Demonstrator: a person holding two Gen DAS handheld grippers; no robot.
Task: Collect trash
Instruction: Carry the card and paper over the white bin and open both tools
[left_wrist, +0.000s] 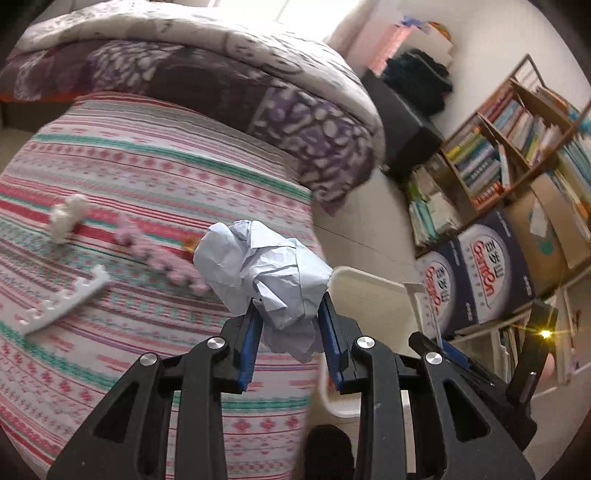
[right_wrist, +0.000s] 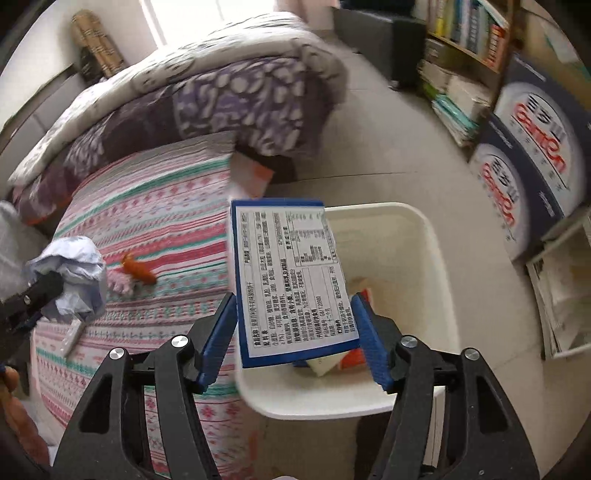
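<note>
Surroundings: bed with pink, red and teal striped sheet (left_wrist: 155, 177) below and left of both claws; purple-and-white patterned quilt (left_wrist: 229, 85) bunched at its far end. On the sheet, left of the left gripper (left_wrist: 288, 306): white notched plastic strip (left_wrist: 62, 299), pink foam piece (left_wrist: 155, 254), small white lump (left_wrist: 68, 218). An orange scrap (right_wrist: 138, 271) lies left of the right gripper (right_wrist: 295, 306). Wooden bookshelf (left_wrist: 509, 140) and dark blue printed cartons (right_wrist: 532, 155) stand to the right, well apart.

Task items: crumpled ball of pale blue-white paper (left_wrist: 262, 266), creased, clamped between the left gripper's blue pads. Flat blue-edged card packet with a white printed label (right_wrist: 288, 280) stands between the right gripper's parted pads, over the white plastic bin (right_wrist: 436, 258); whether the pads press it cannot be told. Bin holds orange-and-white scraps.
</note>
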